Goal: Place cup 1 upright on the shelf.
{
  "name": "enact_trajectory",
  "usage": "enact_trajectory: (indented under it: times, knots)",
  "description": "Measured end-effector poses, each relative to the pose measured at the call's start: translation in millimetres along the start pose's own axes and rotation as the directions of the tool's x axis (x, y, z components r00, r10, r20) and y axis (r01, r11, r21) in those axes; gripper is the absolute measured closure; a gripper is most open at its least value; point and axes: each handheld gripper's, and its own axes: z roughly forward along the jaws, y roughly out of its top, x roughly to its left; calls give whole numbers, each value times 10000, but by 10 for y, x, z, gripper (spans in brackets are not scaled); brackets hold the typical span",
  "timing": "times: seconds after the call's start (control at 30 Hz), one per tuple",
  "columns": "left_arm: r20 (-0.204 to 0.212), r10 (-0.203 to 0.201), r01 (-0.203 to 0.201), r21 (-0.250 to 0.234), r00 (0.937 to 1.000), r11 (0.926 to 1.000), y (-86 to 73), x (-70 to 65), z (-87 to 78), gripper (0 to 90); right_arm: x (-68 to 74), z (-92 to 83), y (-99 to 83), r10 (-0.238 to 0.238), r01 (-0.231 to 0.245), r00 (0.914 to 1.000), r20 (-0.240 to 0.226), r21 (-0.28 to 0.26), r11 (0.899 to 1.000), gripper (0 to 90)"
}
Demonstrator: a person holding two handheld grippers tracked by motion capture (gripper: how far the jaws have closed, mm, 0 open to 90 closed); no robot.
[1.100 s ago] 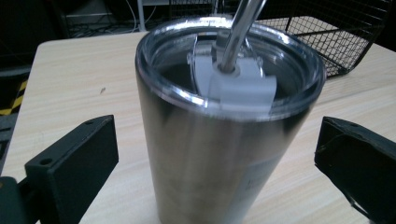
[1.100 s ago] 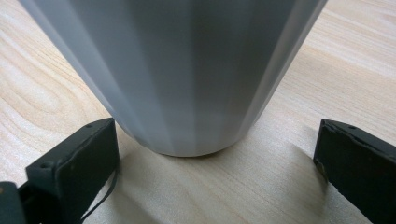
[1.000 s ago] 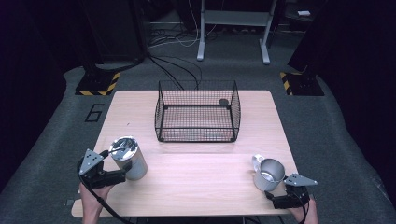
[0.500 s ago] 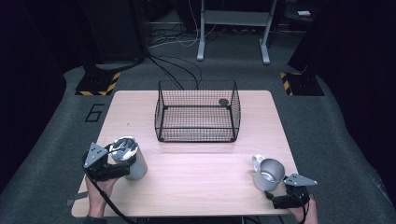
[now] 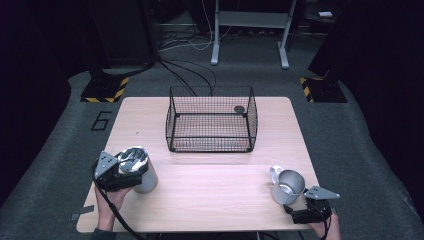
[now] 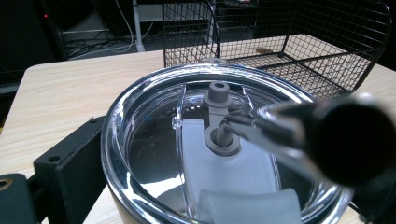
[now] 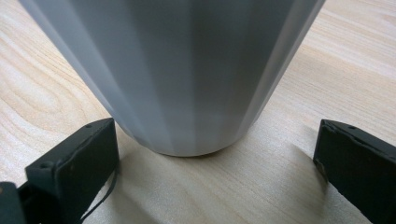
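Jaws of my left gripper (image 5: pixel 131 172) clasp the lidded steel tumbler (image 5: pixel 137 167) near the table's (image 5: pixel 210 200) front-left edge; my right gripper (image 5: pixel 300 212) stands spread, untouching, behind the metal mug (image 5: pixel 287 186) at front right. Bare wood separates them; a wire basket (image 5: pixel 211 120) sits beyond, dark floor around.

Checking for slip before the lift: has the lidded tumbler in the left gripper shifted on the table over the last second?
No. The lidded tumbler keeps its place relative to the wire basket; the left gripper closed around it.
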Motion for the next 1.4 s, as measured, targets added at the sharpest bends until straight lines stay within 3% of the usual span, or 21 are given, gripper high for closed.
enact_trajectory:
  times: [0.17, 0.2, 0.33, 0.43, 0.47, 0.73, 1.03, 1.4]
  knots:
    - [198, 124, -123, -36, 9997, 9999, -3, 23, -2, 33, 6, -1, -2, 65, -65, 10000, -8, -1, 10000, 0]
    - [210, 128, -126, -64, 9997, 9999, -6, 24, -2, 34, -11, -1, 1, -178, 178, 9998, 10, -11, 9998, 0]
    - [222, 280, -278, -85, 9994, 9996, -5, 24, -8, 37, 7, -1, -2, 69, -69, 10000, -10, -3, 10000, 0]
    - [262, 296, -293, -131, 9992, 9995, -8, 33, -9, 38, -8, 0, 1, -142, 142, 9999, 12, -27, 9999, 0]
    - [240, 259, -254, -197, 9994, 9995, -12, 34, -8, 39, 5, -2, -2, 57, -57, 10000, -15, -1, 10000, 0]
    - [333, 300, -292, -252, 9990, 9993, 17, 45, -51, 39, 6, -1, -2, 55, -55, 10000, -15, -9, 10000, 0]
    - [583, 646, -635, -203, 9962, 9978, 154, -8, -85, 39, -4, 1, -1, -111, 111, 9999, -5, -44, 9999, 0]
    - [979, 1010, -1012, -35, 9901, 9949, 313, -63, -78, 39, 6, -2, -4, 37, -37, 10000, -2, -27, 10000, 0]
